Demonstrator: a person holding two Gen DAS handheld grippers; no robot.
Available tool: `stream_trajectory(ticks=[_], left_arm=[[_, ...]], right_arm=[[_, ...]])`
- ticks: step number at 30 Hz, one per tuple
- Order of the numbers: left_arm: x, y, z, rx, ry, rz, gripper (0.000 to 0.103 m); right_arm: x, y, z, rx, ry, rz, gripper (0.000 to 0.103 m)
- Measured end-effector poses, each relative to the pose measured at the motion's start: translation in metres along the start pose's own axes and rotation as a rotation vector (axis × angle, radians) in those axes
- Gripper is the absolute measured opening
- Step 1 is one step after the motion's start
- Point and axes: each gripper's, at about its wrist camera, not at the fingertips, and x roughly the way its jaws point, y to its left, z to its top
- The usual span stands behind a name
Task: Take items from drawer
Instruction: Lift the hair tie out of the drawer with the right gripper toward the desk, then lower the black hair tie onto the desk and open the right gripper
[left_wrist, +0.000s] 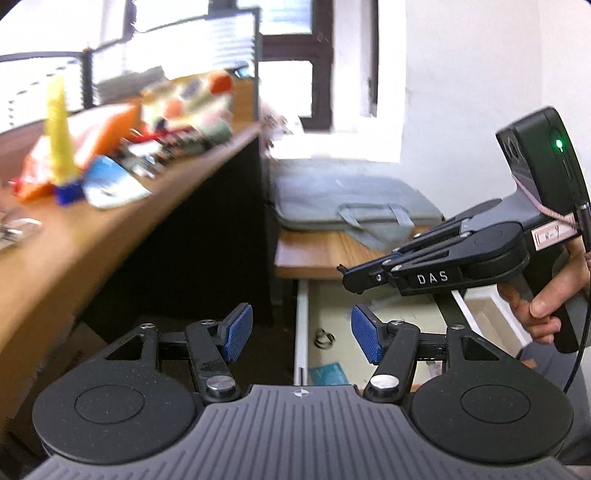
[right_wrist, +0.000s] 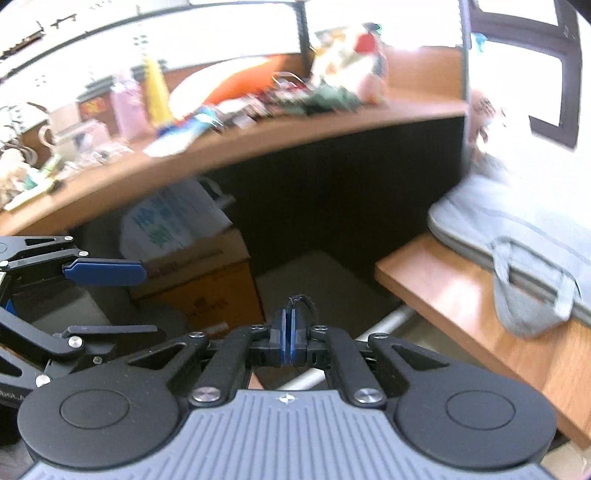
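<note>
The white drawer (left_wrist: 302, 325) stands open under the low wooden cabinet. Inside lie a small dark ring-like item (left_wrist: 324, 338) and a teal packet (left_wrist: 328, 373). My left gripper (left_wrist: 302, 332) is open and empty, hovering above the drawer's left rail. My right gripper (right_wrist: 290, 317) is shut on a small black cord-like item (right_wrist: 304, 301) that sticks up from its blue pads. It also shows in the left wrist view (left_wrist: 349, 275), raised above the drawer, held by a hand. The left gripper's blue finger shows in the right wrist view (right_wrist: 105, 272).
A grey laptop bag (left_wrist: 354, 206) lies on the low cabinet top (left_wrist: 314, 254). A curved wooden desk (left_wrist: 74, 236) at left carries snack bags, a yellow cone and clutter. Under it stand a cardboard box (right_wrist: 207, 284) and a white plastic bag (right_wrist: 173, 218).
</note>
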Motion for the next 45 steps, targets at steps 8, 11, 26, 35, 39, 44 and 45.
stream_trajectory(ticks=[8,11,26,35,39,44,45], left_arm=[[-0.053,0.025,0.015,-0.051,-0.092,0.116,0.062],[-0.072,0.031,0.019,-0.056,-0.133,0.168,0.063],[-0.132,0.079,0.016,-0.219,-0.201,0.385,0.066],[-0.144,0.092,0.007,-0.244,-0.193,0.431,0.069],[-0.148,0.097,0.005,-0.252,-0.188,0.443,0.071],[-0.151,0.101,0.002,-0.257,-0.181,0.454,0.073],[-0.150,0.101,0.003,-0.255,-0.180,0.453,0.073]], right_arm=[[-0.012,0.051,0.055,-0.090,-0.073,0.130,0.003],[-0.011,0.072,0.074,-0.138,-0.091,0.180,0.003],[0.028,0.165,0.126,-0.315,-0.070,0.399,0.003],[0.061,0.194,0.134,-0.389,-0.001,0.389,0.003],[0.070,0.201,0.135,-0.421,0.020,0.382,0.004],[0.072,0.201,0.136,-0.415,0.006,0.376,0.007],[0.073,0.200,0.136,-0.410,0.004,0.376,0.008]])
